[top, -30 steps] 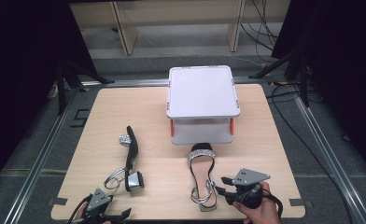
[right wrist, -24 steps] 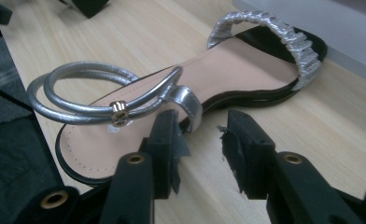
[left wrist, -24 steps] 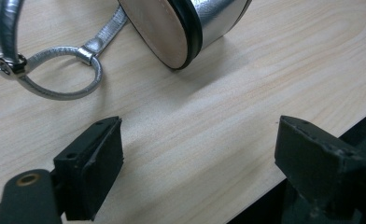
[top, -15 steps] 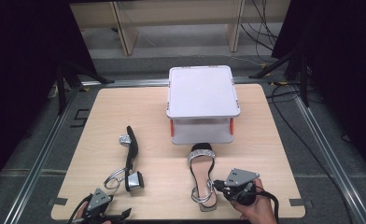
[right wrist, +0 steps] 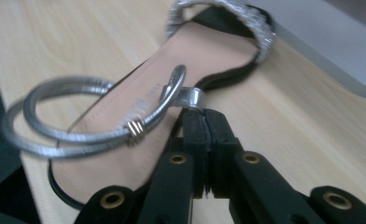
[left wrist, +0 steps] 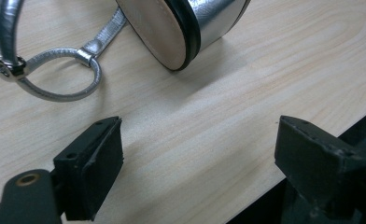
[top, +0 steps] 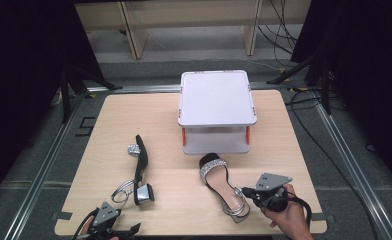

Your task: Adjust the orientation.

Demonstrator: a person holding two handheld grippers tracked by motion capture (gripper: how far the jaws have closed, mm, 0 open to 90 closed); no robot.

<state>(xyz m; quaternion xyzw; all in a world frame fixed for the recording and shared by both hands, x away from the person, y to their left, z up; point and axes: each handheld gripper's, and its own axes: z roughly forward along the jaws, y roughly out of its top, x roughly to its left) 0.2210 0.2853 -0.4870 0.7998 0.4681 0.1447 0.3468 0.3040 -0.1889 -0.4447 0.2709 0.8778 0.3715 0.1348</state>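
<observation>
Behind right gripper (right wrist: 204,121) jaws, sandal (right wrist: 190,60) strap tab — blurred

So on the table (top: 134,115) there's a two-tier stand (top: 217,97) toward the back middle. Right in front of it is one sandal (top: 223,186), upright, toe end nearest the stand. The other sandal (top: 140,170) lies on its side off to the left, well apart. My right gripper (top: 245,192) sits at the upright sandal's heel end, my left gripper (top: 115,231) just in front of the tipped one.
</observation>
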